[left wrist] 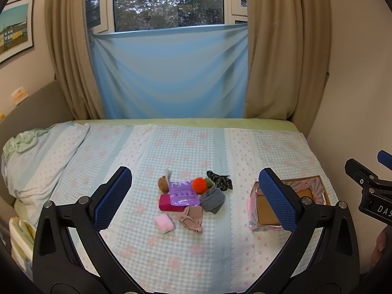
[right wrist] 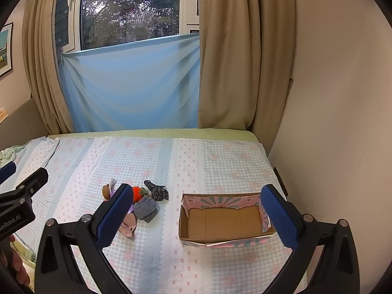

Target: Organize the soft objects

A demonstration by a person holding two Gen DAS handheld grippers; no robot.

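We are at the start of the task: nothing is gripped and the cardboard box holds nothing. Our left gripper hangs above the bedspread with its jaws spread wide and empty. Our right gripper is likewise spread wide and empty, framing the box.

The soft objects lie in one heap near the middle of the bed, at 9 o'clock from the box and well apart from it. In the left wrist view, the heap consists of:
- an orange pompom at 12 o'clock;
- a dark patterned cloth at 1 o'clock;
- a grey rolled sock at 3 o'clock;
- a beige undergarment at 6 o'clock;
- a pink roll at 7 o'clock;
- a purple packet resting on a magenta block;
- a brown plush toy at 10 o'clock.

We judge the next move to be a first pick. It calls for lowering one gripper over an outlying item, such as the pink roll, closing on it alone, then carrying it toward 3 o'clock into the box.
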